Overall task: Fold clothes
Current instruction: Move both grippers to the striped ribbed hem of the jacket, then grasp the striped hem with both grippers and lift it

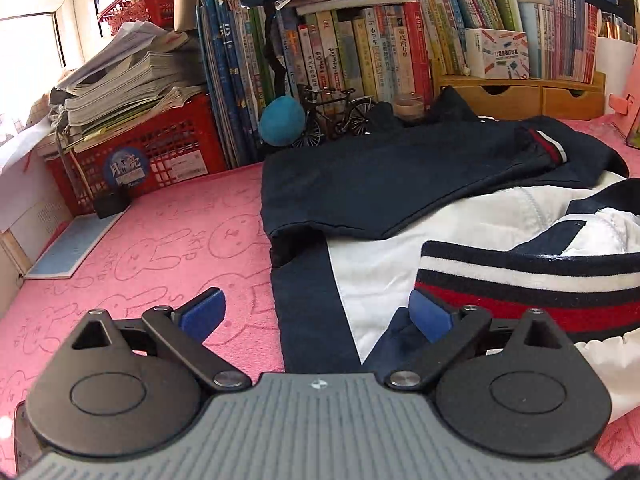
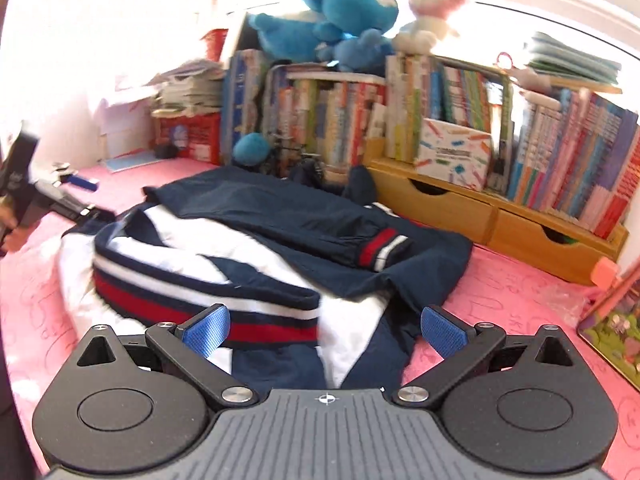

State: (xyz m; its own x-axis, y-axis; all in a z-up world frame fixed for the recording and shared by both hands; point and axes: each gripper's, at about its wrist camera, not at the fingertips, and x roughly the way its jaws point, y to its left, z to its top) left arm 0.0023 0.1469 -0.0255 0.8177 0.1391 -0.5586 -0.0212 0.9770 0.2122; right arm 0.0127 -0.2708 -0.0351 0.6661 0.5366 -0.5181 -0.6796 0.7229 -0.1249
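Pink bunny-print cloth (image 1: 152, 240) covers desk; books (image 1: 360, 56) with Chinese spines line back, most writing too small to read. Red crate (image 1: 160, 148) carries round blue sticker with Chinese characters. Navy-white jacket (image 1: 360, 184) lies mid-cloth, sleeve folded across, striped hem (image 2: 208, 292) bunched in front. Left gripper (image 1: 316, 312) released, empty. Right gripper (image 2: 324, 330) released, over hem.

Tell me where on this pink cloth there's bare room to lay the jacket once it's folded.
Bare pink cloth lies left of the jacket, bordered by the red basket and a flat booklet. A smaller patch lies between the jacket and the wooden drawers. The back edge is crowded with books.
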